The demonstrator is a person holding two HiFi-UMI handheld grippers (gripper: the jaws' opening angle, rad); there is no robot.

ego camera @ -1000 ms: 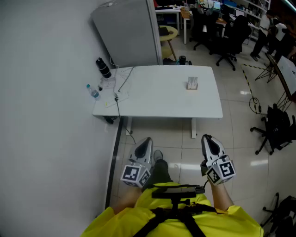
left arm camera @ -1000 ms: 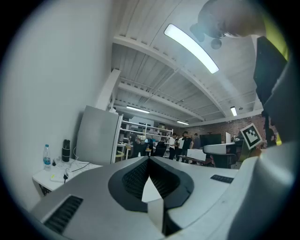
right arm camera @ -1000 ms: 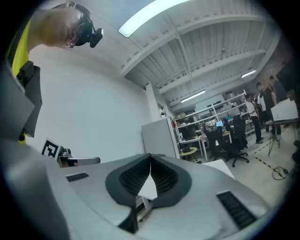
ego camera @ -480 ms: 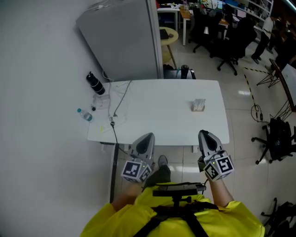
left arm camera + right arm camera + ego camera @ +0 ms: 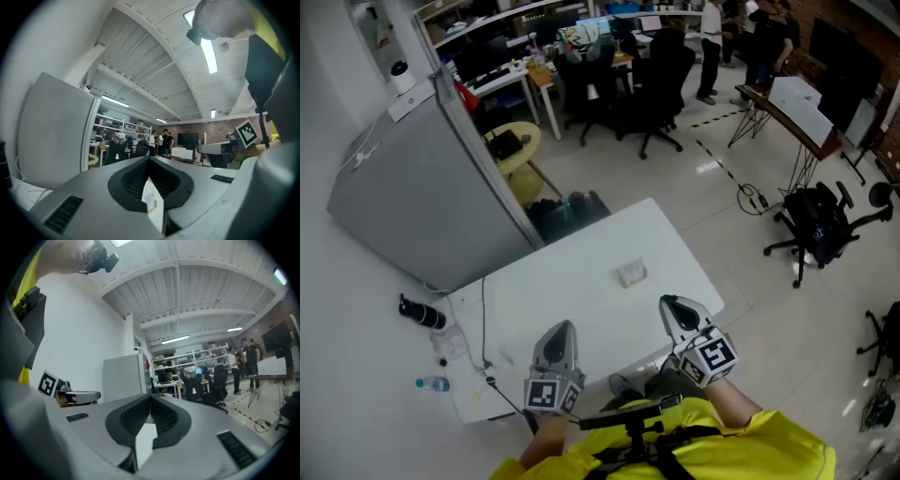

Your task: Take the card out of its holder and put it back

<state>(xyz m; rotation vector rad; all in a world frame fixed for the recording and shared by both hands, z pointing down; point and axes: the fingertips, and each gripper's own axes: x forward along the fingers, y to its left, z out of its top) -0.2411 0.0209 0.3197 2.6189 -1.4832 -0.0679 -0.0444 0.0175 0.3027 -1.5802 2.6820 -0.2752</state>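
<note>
Head view: left tool [image 5: 557, 330] and right tool [image 5: 673, 305], both clenched empty, over the surface [image 5: 572, 291] near edge; probably card holder [image 5: 632, 274] farther.

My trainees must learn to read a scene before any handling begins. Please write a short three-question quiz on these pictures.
1. True or false: the card holder stands on the white table, apart from both grippers.
2. Multiple choice: the jaws of the right gripper are A) wide apart, B) together with nothing gripped, C) closed on the card.
3. Short answer: which gripper is nearer to the black bottle beside the table?

Key: 1 true; 2 B; 3 the left gripper.
</note>
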